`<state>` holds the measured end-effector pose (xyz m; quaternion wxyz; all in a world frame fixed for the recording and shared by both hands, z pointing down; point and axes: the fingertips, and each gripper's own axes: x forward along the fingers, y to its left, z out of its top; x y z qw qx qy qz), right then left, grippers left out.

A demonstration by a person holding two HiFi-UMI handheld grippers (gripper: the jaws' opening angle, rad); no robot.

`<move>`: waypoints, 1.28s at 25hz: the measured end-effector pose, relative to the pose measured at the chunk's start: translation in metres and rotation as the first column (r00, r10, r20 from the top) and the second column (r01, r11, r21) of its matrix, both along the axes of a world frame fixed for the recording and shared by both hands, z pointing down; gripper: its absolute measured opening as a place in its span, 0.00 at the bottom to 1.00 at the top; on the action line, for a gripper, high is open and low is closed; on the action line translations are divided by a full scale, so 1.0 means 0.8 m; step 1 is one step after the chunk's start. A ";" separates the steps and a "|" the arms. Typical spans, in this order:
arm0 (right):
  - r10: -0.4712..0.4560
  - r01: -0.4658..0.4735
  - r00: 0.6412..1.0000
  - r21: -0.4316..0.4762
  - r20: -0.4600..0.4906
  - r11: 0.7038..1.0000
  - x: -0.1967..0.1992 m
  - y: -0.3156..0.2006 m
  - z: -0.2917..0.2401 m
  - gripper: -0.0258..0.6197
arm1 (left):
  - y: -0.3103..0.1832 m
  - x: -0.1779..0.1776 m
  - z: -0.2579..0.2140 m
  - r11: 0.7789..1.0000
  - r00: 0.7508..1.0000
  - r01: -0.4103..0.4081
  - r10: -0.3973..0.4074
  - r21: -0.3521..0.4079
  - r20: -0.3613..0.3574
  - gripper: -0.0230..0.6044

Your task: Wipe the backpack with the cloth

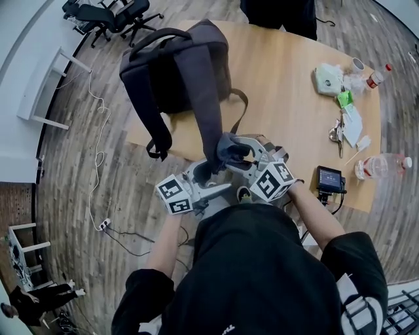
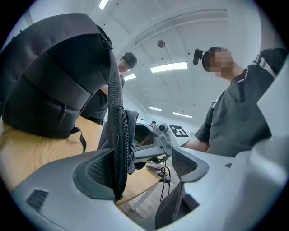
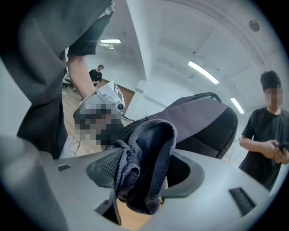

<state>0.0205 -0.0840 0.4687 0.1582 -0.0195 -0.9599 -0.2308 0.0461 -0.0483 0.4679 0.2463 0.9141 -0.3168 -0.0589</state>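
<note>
Smooth dark-grey backpack [image 1: 177,65] stands upper left on the wooden table [image 1: 288,105]. The right gripper [image 3: 144,171] pinches a bunched, nubby cloth [image 3: 151,153]. The left gripper's [image 2: 144,164] jaws are spread, with the mesh strap [image 2: 116,135] between them.

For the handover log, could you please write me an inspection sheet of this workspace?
Surface: wooden table.
Job's things: dark backpack on the table, one strap stretched toward the person; dark cloth bunched against that strap.
Clutter: plastic bottle, small screen device, spoon, white box, all at the table's right end.
Grippers: left gripper jaws apart, strap against one pad; right gripper shut on the cloth.
Cables: white cable on the floor; black cable at the device.
Surroundings: office chairs, wood floor, a bystander beyond the table.
</note>
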 end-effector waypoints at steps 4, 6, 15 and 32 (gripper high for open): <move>-0.175 0.169 0.983 -0.101 -0.058 0.980 -0.016 0.007 0.008 0.18 | 0.003 -0.014 0.002 1.000 1.000 0.018 -0.018 -0.003 0.019 0.67; -0.198 0.200 0.976 0.011 -0.095 0.980 -0.024 0.001 -0.003 0.16 | 0.005 -0.019 -0.001 0.999 0.999 0.038 -0.038 0.008 0.014 0.67; -0.144 0.132 0.990 0.388 0.002 0.912 -0.077 -0.074 -0.155 0.15 | 0.011 -0.010 -0.010 1.000 1.000 0.010 -0.010 0.022 -0.005 0.67; -0.175 0.187 0.973 0.069 -0.151 0.980 -0.036 0.012 -0.027 0.15 | 0.009 0.017 0.007 0.996 0.995 -0.069 0.065 -0.050 -0.071 0.67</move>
